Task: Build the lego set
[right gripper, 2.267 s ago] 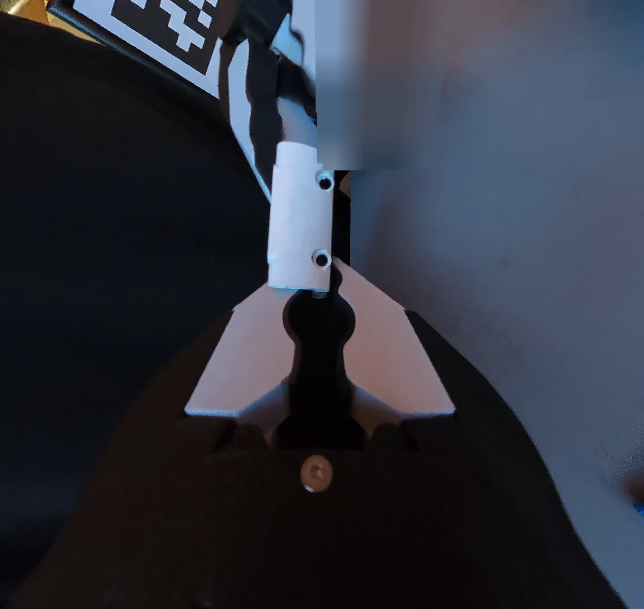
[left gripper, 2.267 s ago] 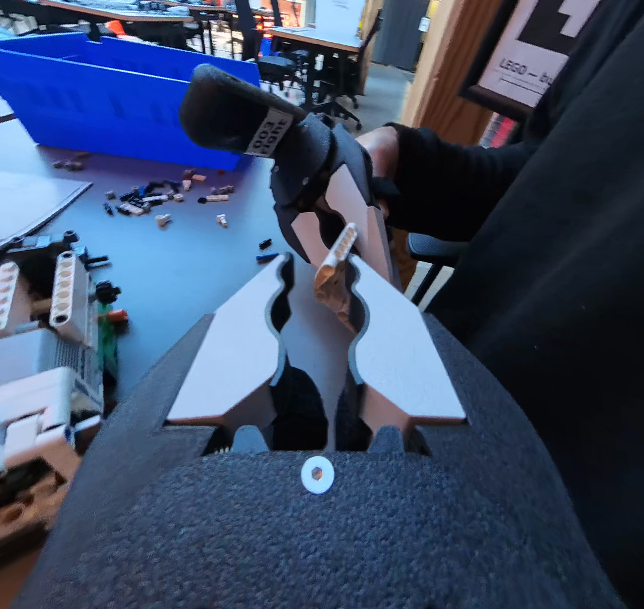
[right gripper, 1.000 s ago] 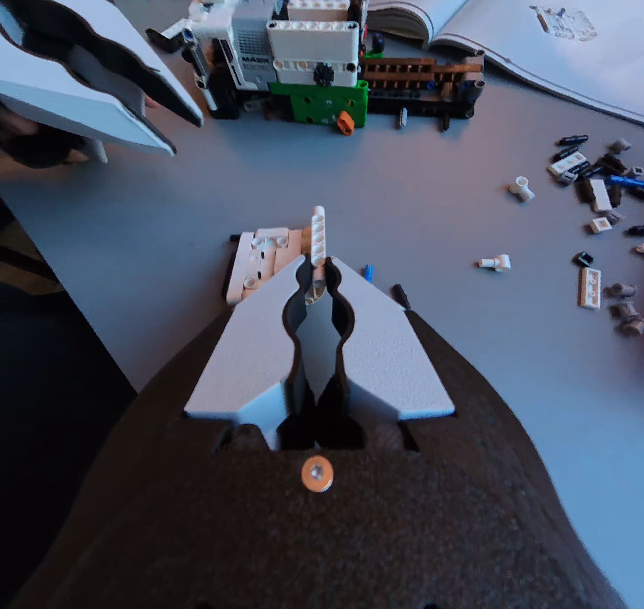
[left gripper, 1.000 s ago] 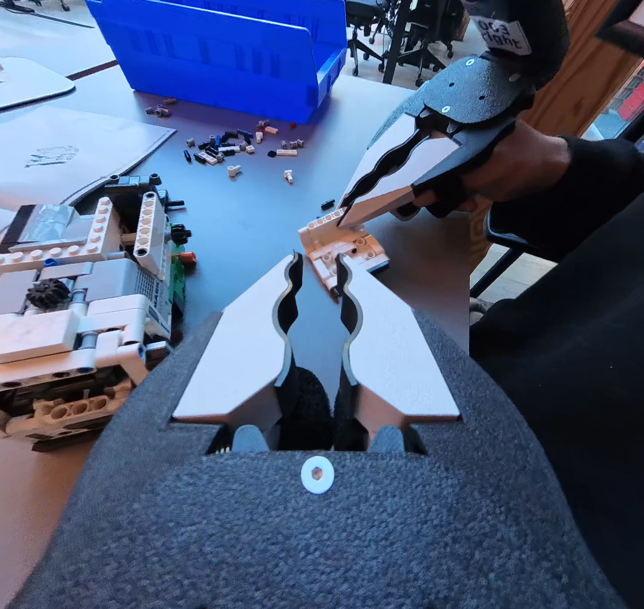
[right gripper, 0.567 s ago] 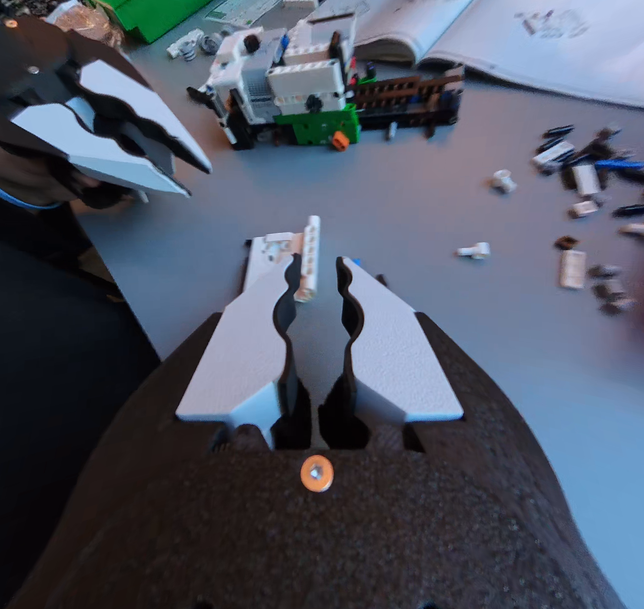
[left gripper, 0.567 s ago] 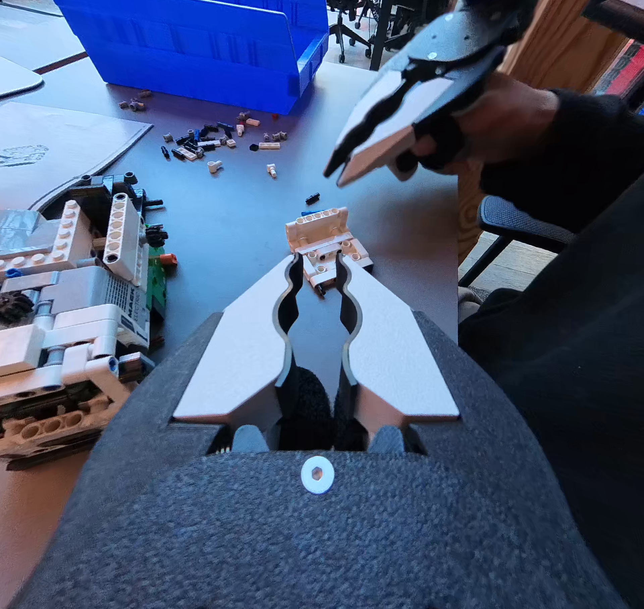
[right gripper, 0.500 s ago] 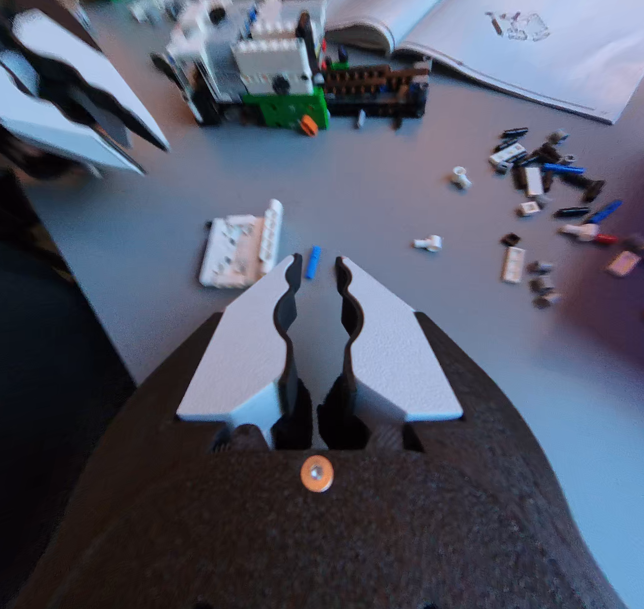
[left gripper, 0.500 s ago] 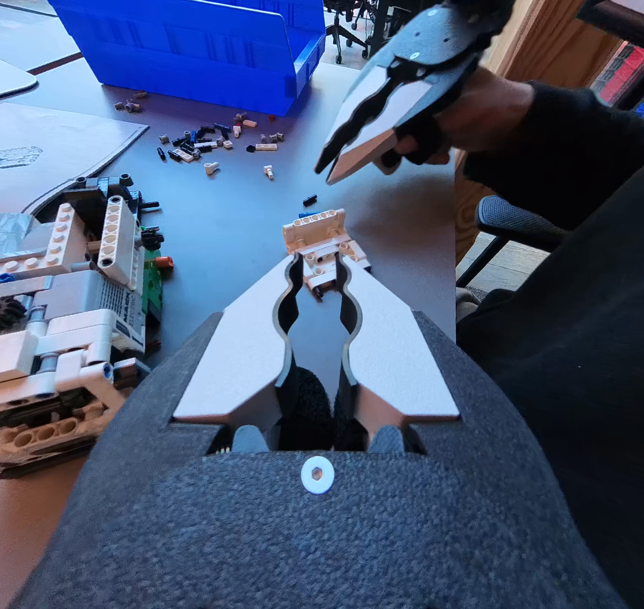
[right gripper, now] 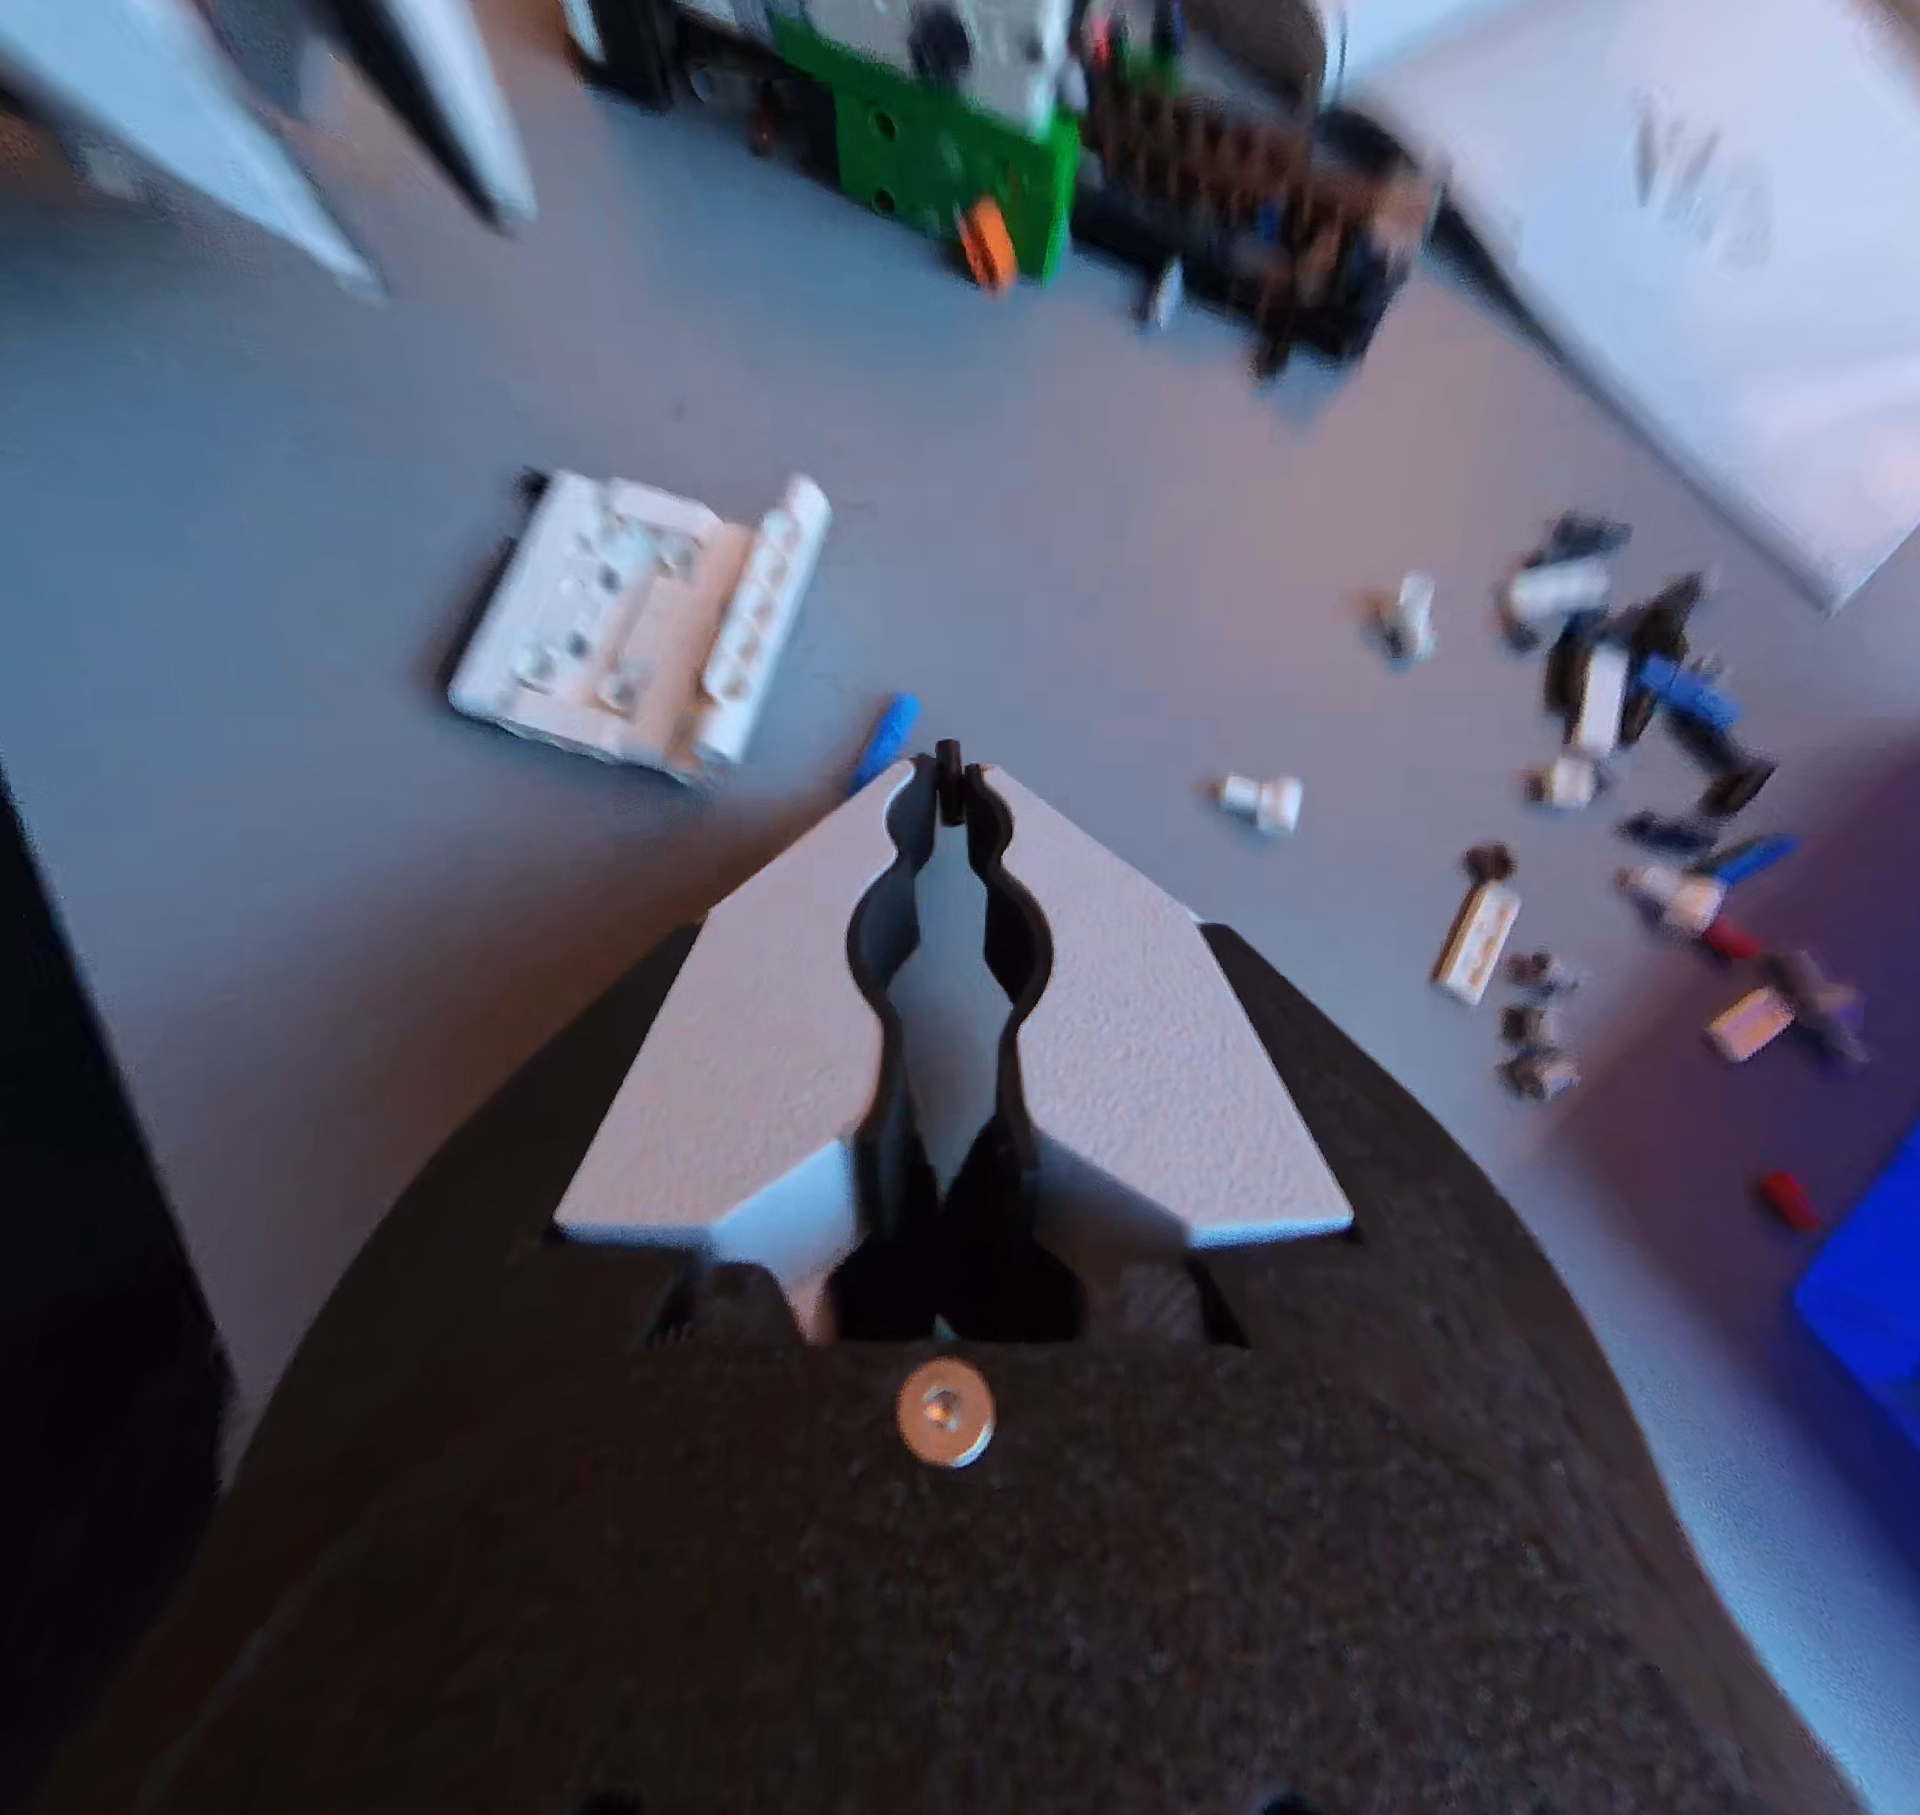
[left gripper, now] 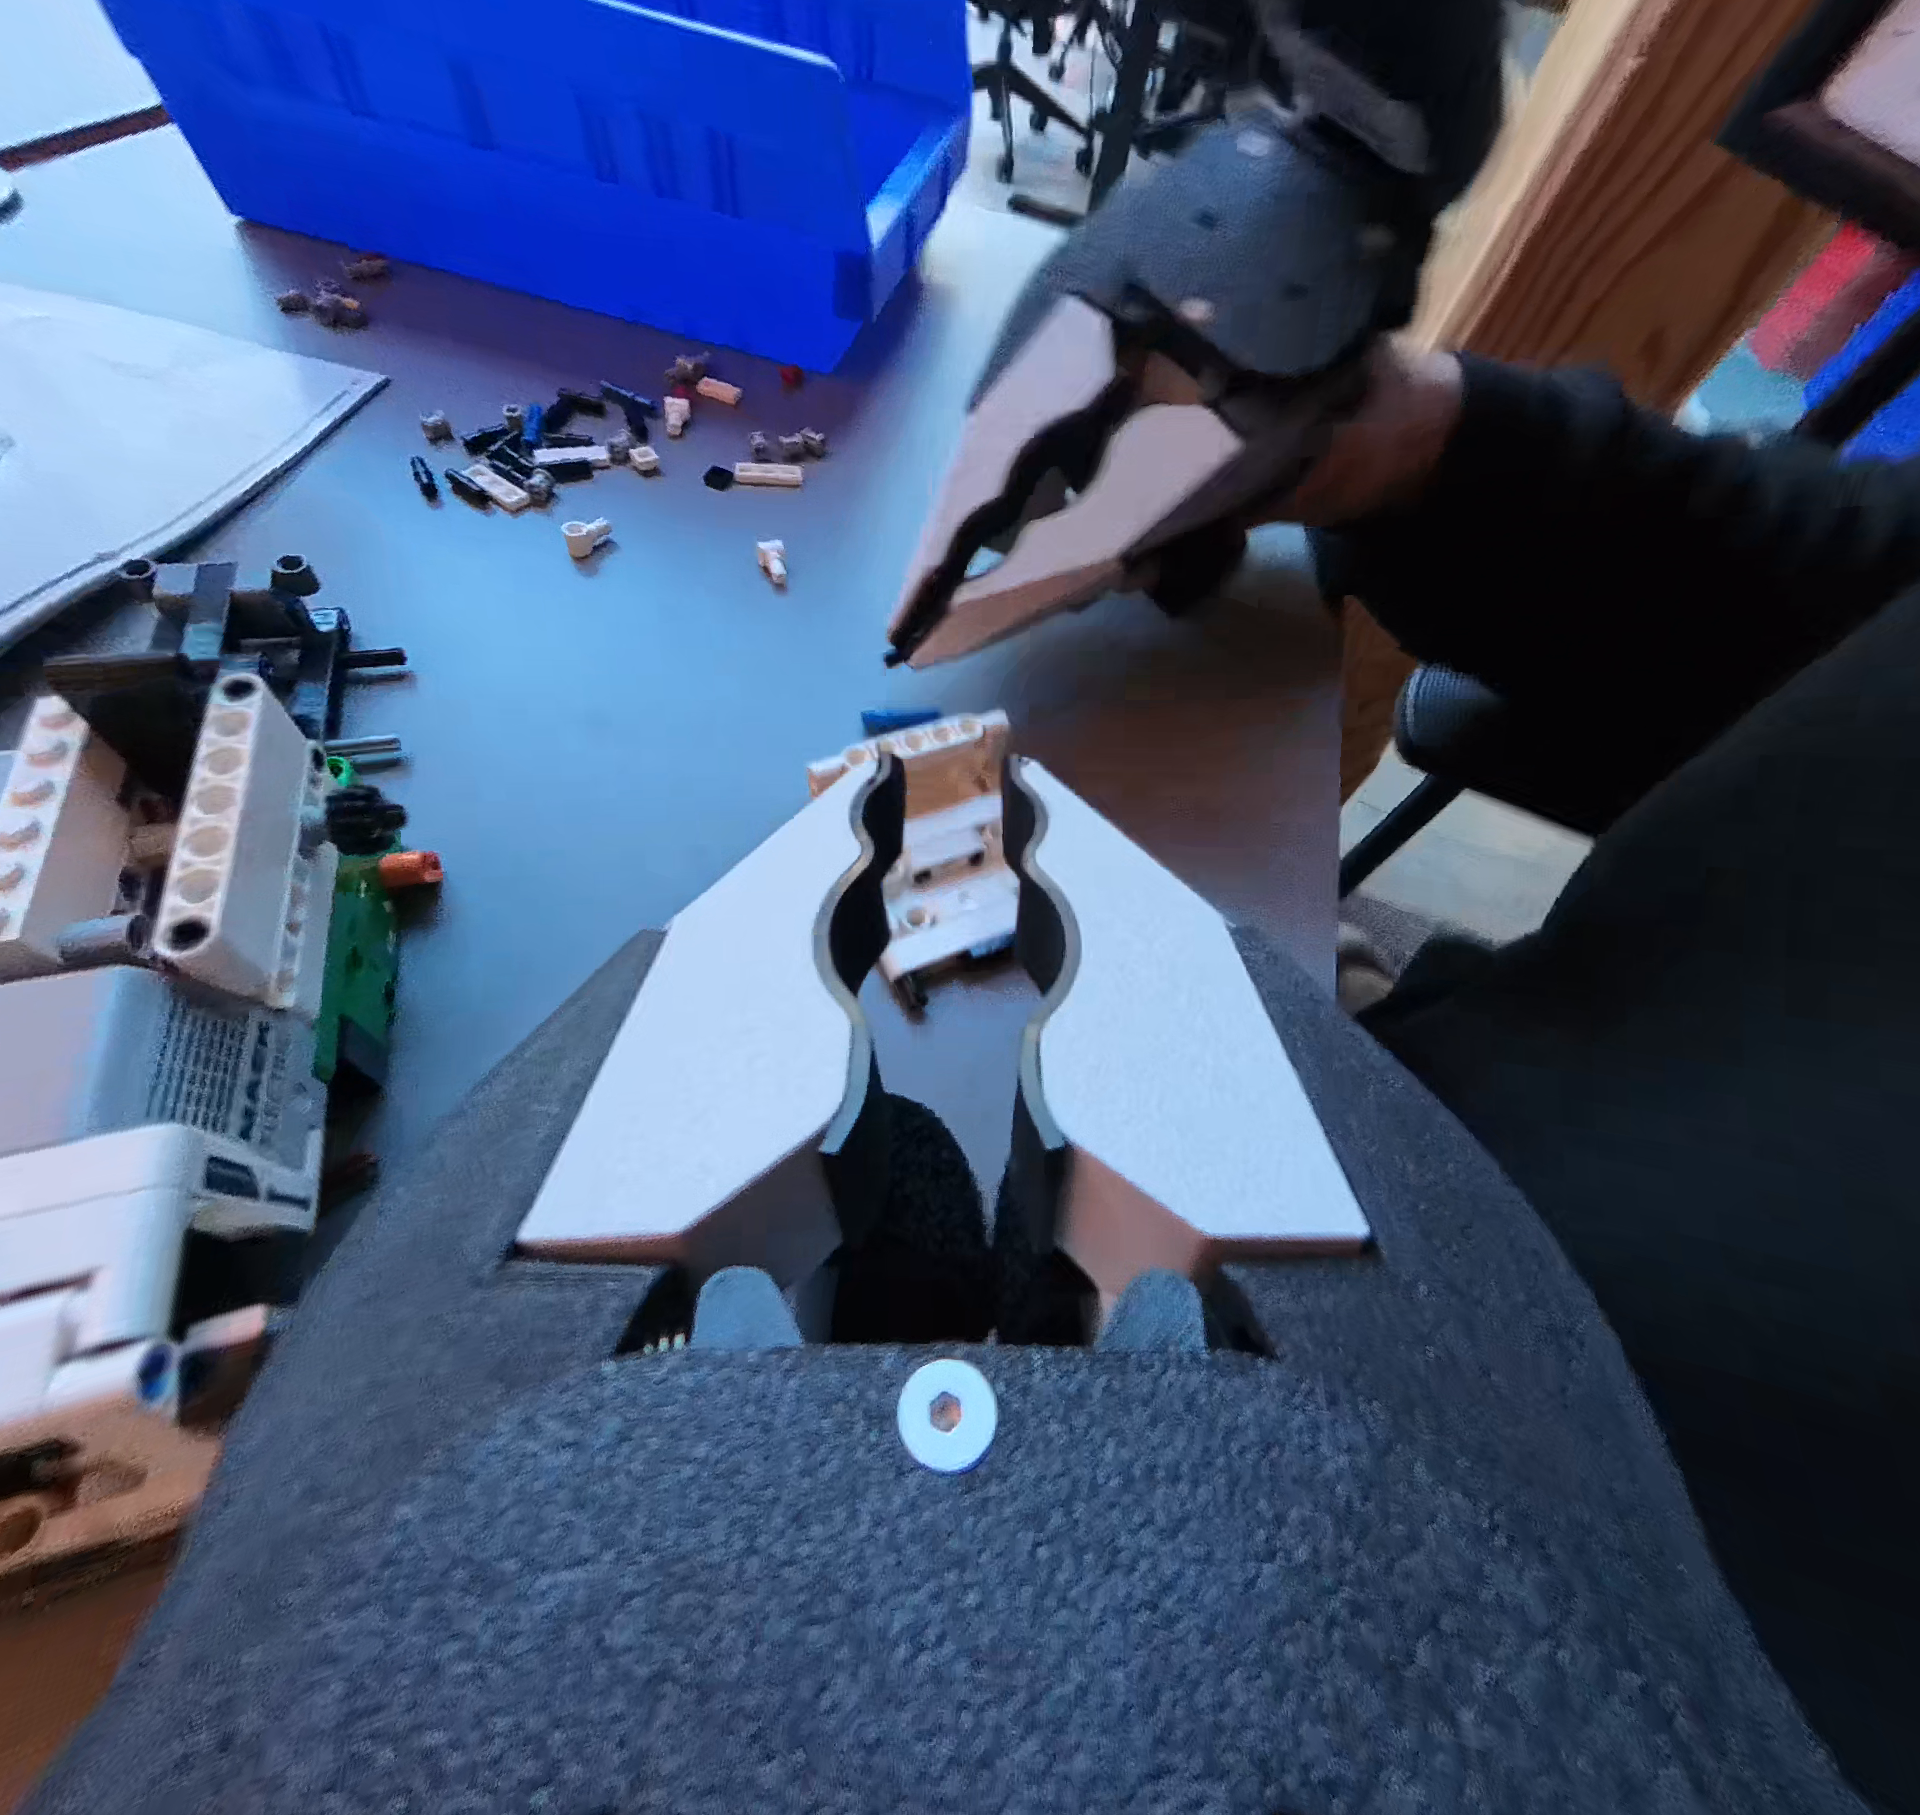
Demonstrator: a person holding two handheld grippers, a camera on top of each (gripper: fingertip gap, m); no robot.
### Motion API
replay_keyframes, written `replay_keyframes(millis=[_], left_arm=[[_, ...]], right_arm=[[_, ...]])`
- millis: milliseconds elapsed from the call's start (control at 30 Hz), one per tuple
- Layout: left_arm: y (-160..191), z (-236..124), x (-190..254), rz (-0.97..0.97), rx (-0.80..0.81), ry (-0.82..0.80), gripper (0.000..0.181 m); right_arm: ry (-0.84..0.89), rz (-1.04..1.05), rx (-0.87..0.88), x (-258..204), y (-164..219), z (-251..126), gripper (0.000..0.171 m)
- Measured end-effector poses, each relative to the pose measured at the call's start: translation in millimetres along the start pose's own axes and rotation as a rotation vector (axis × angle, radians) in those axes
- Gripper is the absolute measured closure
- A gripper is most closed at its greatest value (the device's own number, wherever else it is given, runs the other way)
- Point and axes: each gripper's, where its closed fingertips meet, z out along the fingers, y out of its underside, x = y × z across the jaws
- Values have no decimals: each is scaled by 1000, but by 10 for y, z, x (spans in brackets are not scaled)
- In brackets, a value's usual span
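A flat white sub-assembly (left gripper: 940,851) lies on the grey table; it also shows in the right wrist view (right gripper: 634,622). My left gripper (left gripper: 951,768) is open and empty, and hovers over it, so the piece shows between its fingers. My right gripper (right gripper: 943,778) is shut on a small black pin (right gripper: 945,755) at its tips, held above the table just right of the sub-assembly. It shows in the left wrist view (left gripper: 909,645) beyond the piece. The half-built white, green and black truck model (left gripper: 208,882) stands at the left.
A blue pin (right gripper: 883,726) lies beside the sub-assembly. Several loose small parts (left gripper: 582,456) are scattered farther out. A blue bin (left gripper: 520,103) stands at the back, an open instruction booklet (left gripper: 125,435) at the far left. The table's edge and an office chair are at the right.
My right gripper let go of the white sub-assembly, lifted and opened, and is now shut on the black pin that lay beside it. My left gripper moved forward over the sub-assembly.
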Motion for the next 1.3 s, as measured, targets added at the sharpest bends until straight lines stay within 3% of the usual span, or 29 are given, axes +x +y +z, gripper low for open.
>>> replay_keyframes(millis=[33, 167, 267, 433, 700, 1000, 1300], left_arm=[[-64, 22, -37, -52, 16, 4, 163], [-445, 15, 29, -359, 171, 243, 159], [-517, -18, 137, -393, 183, 361, 163], [-563, -100, 251, -464, 214, 456, 178], [-600, -209, 344, -588, 267, 579, 179], [-755, -402, 507, -829, 352, 878, 179], [-715, -394, 539, -799, 335, 862, 178]], right_arm=[[-7, -57, 97, -77, -191, -80, 167], [39, -266, 333, -343, -803, -367, 167], [87, -374, 386, -457, -983, -448, 167], [56, -379, 445, -554, -1088, -522, 167], [-3, -406, 493, -676, -1166, -588, 167], [-137, -322, 632, -834, -1360, -771, 166], [-201, -269, 628, -864, -1332, -760, 167]])
